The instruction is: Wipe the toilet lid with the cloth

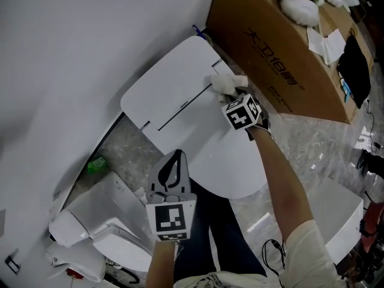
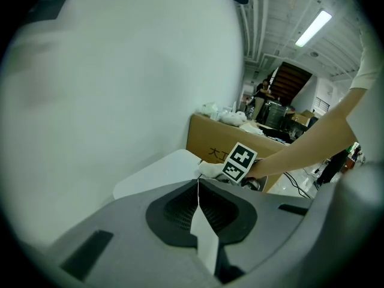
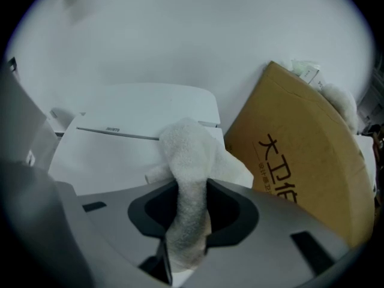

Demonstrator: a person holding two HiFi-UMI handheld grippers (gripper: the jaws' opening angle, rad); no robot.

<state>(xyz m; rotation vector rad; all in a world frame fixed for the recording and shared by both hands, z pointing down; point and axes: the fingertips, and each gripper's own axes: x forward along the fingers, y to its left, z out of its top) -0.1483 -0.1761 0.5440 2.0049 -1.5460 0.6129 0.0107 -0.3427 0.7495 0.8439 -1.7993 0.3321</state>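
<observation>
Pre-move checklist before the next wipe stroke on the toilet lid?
1. White terry cloth clamped in right gripper: ok.
2. Cloth pressed on white toilet lid: cannot tell; it sits at the rear right corner.
3. Brown cardboard box clear of cloth: ok, but close.
4. Left gripper shut, empty: ok.
5. Left gripper off the wipe path: cannot tell; it overlaps the lid's near edge in the head view.

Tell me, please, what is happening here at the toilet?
A person works with two handheld grippers. The right gripper is shut on a white cloth and holds it against the rear right corner of the white toilet top, beside the cardboard box. The left gripper is shut with nothing in it and hangs over the near edge of the toilet lid, apart from the cloth.
</observation>
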